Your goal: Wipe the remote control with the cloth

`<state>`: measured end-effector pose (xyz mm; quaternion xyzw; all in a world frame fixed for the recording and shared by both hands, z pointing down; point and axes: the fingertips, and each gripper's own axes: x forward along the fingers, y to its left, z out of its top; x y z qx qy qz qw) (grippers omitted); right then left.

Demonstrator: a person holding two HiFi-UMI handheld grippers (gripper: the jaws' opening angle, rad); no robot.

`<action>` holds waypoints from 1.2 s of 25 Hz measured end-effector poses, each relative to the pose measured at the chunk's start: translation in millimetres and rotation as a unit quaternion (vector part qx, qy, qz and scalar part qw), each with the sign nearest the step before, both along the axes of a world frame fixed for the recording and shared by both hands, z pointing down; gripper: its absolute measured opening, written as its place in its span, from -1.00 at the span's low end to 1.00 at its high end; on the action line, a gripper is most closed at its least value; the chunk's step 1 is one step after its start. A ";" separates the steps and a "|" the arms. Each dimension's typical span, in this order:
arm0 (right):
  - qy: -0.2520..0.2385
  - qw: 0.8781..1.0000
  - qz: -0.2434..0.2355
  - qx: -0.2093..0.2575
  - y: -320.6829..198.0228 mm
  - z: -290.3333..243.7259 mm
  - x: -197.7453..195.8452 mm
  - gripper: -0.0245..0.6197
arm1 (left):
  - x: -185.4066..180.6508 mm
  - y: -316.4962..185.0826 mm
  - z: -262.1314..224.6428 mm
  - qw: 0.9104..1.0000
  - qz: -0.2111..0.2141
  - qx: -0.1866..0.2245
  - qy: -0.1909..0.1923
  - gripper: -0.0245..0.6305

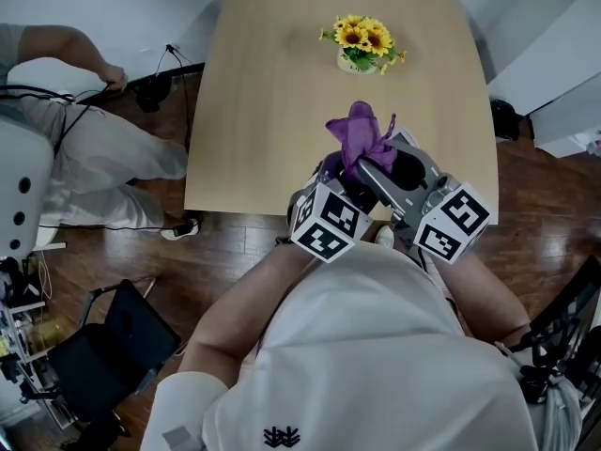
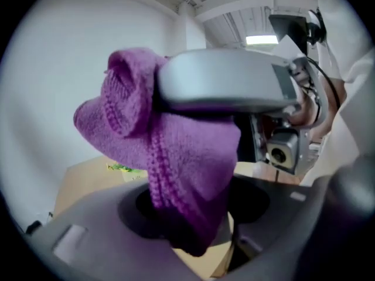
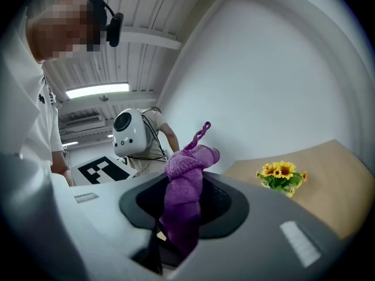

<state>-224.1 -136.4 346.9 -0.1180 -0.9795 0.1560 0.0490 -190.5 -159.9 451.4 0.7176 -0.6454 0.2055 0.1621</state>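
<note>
A purple knitted cloth [image 1: 362, 139] stands bunched up between my two grippers, above the near edge of the wooden table [image 1: 272, 111]. My left gripper [image 1: 343, 172] is shut on it: in the left gripper view the cloth [image 2: 176, 151] hangs down into the jaws [image 2: 193, 215]. My right gripper [image 1: 394, 172] also grips it: in the right gripper view the cloth [image 3: 184, 186] runs down into the narrow gap of the jaws [image 3: 181, 215]. A grey jaw of the right gripper [image 2: 222, 81] lies across the top of the cloth. I cannot make out the remote control in any view.
A small pot of yellow flowers [image 1: 364, 43] stands at the far side of the table, and appears again in the right gripper view [image 3: 282, 177]. A seated person [image 1: 75, 148] is at the left, beside cables. A black chair [image 1: 113, 346] stands on the wooden floor.
</note>
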 end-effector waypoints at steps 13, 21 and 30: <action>0.017 0.991 0.107 0.074 -69.6 2.4 10.8 -0.53 | 3.3 25.2 -5.5 1.000 0.018 0.010 0.007 -0.08; 0.026 0.981 0.163 0.098 -116.7 -1.6 19.4 -0.53 | 5.4 33.4 -4.2 1.000 0.022 0.011 0.006 -0.08; -0.014 0.992 0.106 0.070 -57.2 -48.8 10.8 -0.53 | -2.0 28.2 4.8 1.000 0.014 0.008 0.002 -0.08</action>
